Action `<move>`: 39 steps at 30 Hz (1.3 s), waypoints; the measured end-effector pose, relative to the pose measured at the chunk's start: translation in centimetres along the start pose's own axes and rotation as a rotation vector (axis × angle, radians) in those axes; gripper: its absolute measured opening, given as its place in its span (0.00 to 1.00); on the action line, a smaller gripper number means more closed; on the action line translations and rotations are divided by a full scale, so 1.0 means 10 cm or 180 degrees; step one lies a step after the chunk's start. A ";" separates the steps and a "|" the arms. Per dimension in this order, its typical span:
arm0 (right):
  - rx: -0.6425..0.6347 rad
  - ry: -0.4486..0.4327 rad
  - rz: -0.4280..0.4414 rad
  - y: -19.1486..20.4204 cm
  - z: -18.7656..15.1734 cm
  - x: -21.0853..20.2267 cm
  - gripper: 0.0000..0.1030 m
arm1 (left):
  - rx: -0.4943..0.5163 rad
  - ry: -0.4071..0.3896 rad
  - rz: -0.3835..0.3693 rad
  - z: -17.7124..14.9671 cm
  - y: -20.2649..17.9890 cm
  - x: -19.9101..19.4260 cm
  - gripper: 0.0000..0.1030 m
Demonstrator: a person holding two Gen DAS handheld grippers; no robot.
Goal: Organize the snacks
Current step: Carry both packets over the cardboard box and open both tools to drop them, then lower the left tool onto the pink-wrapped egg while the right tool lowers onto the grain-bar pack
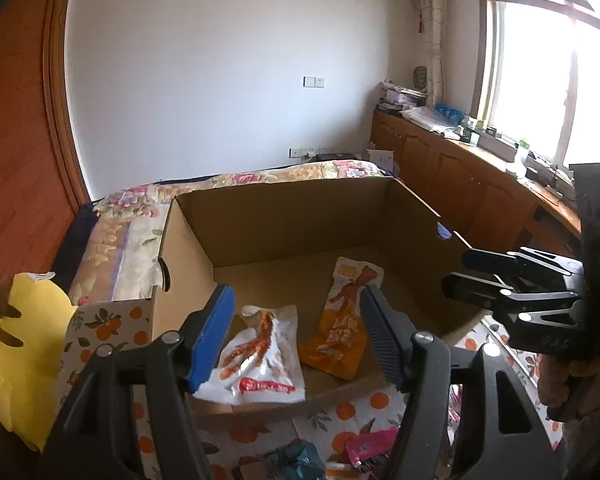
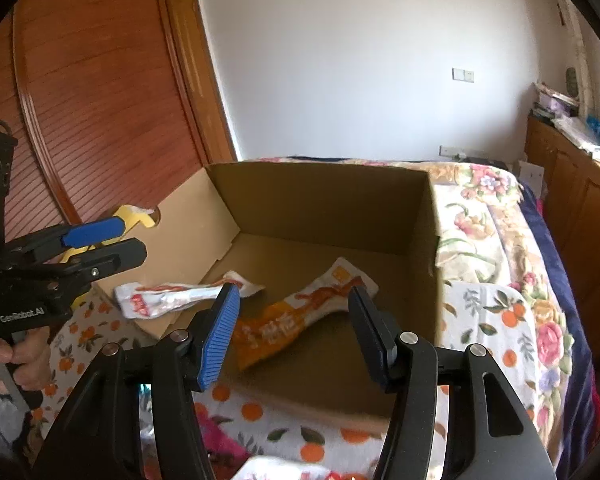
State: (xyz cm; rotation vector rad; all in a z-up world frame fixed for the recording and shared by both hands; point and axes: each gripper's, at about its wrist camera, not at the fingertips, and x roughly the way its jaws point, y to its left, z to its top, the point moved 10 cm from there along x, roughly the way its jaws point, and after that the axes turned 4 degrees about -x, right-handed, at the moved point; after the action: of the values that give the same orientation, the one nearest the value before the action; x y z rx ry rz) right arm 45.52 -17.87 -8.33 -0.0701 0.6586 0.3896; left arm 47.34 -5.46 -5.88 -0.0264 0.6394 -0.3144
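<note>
We hold our left tongs [image 1: 296, 336] spread over the near edge of an open brown cardboard box [image 1: 284, 216], nothing between the blue pad and the black one. Below them, on the box floor, a white plastic snack pouch with red print [image 1: 260, 364] lies flat, and just beside it, to its right, lies an orange and white snack pouch [image 1: 341, 328]; the two are close, though we cannot tell whether they touch. Our right tongs [image 2: 294, 332] are also spread and empty, hovering above the orange pouch. The box sits on a bed, on a white cloth printed with oranges [image 1: 112, 320], with a floral quilt [image 2: 499, 216] beyond it. A yellow cushion [image 1: 16, 360] rests left of the box. A pink packet [image 1: 369, 446] and a teal packet [image 1: 296, 460] lie on the cloth in front of the box.
</note>
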 end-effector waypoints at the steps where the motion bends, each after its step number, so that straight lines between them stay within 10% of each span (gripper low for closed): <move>1: -0.0003 -0.0011 -0.0018 0.00 0.00 -0.03 0.56 | -0.0002 -0.0006 -0.0008 -0.01 -0.01 -0.02 0.64; 15: 0.0086 -0.0094 -0.0311 0.05 -0.50 -0.78 0.56 | 0.0046 0.0013 -0.0059 -0.51 -0.09 -0.38 0.65; 39: 0.0748 0.0567 -0.0277 0.01 -1.78 -0.45 0.57 | 0.0080 0.0505 -0.0203 -1.68 -0.45 -0.24 0.65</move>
State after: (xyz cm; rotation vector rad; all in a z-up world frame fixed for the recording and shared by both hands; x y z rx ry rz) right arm 31.88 -22.59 -19.67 0.0910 0.8701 0.2213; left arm 34.30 -7.80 -17.42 0.0022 0.7928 -0.3888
